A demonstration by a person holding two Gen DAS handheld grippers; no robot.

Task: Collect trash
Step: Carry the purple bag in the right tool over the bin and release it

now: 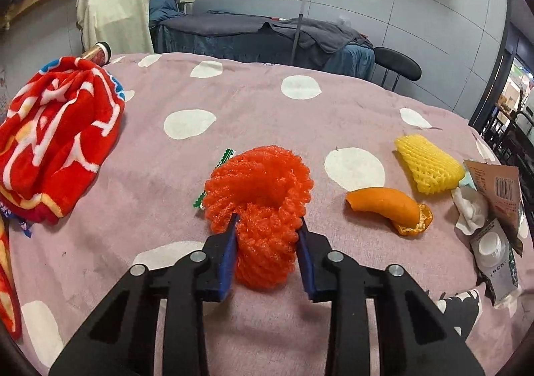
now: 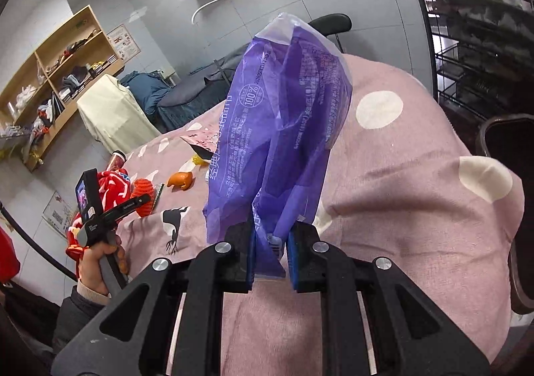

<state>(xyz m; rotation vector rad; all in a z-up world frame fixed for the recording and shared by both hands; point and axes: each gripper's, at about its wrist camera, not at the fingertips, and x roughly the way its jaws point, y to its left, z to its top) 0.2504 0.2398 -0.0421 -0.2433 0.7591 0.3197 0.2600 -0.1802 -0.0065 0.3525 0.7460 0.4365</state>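
Red foam net (image 1: 258, 196) in left jaws, purple bag (image 2: 280, 129) in right (bag's contents hidden).

I have the red foam fruit net (image 1: 258, 206), a crumpled, ruffled sleeve, pinched at its near end and resting on the pink dotted blanket (image 1: 253, 102). Taking that net as my landmark: a green-edged wrapper scrap (image 1: 224, 157) pokes out from behind its left side. To its right lies a curved piece of orange peel (image 1: 388, 207), rind up. Beyond the peel sits a yellow foam net (image 1: 427, 164), flattened and wedge-shaped. Farther right, at the blanket's edge, a brown packet (image 1: 497, 189) touches crumpled white tissue (image 1: 469, 209) and a small pouch with a white cap (image 1: 494, 251). My purple plastic bag (image 2: 283, 129) stands upright, its bottom end clamped.
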